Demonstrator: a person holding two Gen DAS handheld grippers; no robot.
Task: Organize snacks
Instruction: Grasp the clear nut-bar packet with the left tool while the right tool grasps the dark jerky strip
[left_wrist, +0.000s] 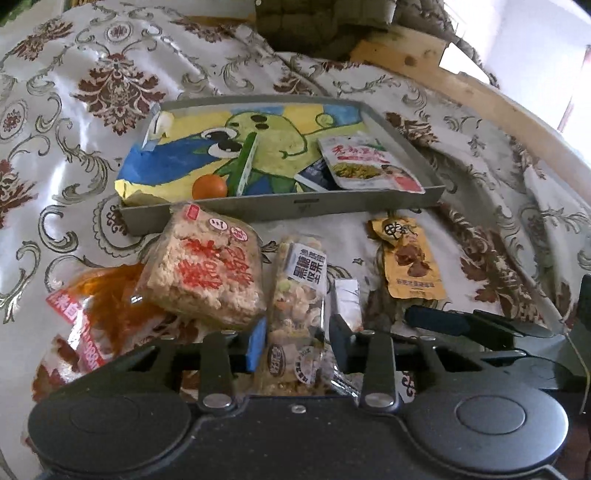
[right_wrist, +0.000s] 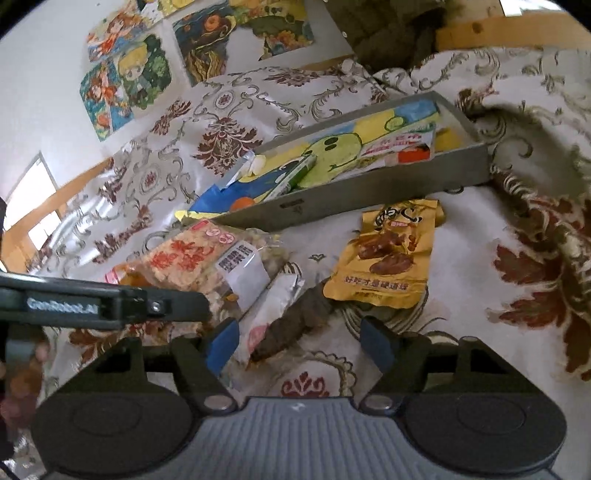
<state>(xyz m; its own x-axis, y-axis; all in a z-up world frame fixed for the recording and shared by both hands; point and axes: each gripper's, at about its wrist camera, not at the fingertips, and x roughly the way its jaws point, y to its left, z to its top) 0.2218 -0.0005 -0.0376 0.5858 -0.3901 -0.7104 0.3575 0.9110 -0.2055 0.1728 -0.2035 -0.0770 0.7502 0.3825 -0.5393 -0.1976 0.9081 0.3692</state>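
A grey tray (left_wrist: 280, 211) lined with a cartoon drawing holds a red-and-white snack pouch (left_wrist: 369, 164), an orange ball (left_wrist: 209, 187) and a green stick (left_wrist: 245, 164). In front lie a rice cracker pack (left_wrist: 207, 271), a nut bar (left_wrist: 299, 310), a small white packet (left_wrist: 347, 301), a yellow pouch (left_wrist: 408, 264) and an orange bag (left_wrist: 96, 314). My left gripper (left_wrist: 297, 341) stands around the nut bar, its jaws close to the wrapper. My right gripper (right_wrist: 299, 345) is open above the small white packet (right_wrist: 269, 314), left of the yellow pouch (right_wrist: 388, 254). The tray shows in the right wrist view (right_wrist: 351, 195).
A patterned cloth (left_wrist: 92, 122) covers the surface. A wooden board (left_wrist: 436, 70) runs along the far right. Drawings (right_wrist: 125, 77) hang on the wall. The left gripper's body (right_wrist: 92, 304) reaches in from the left in the right wrist view.
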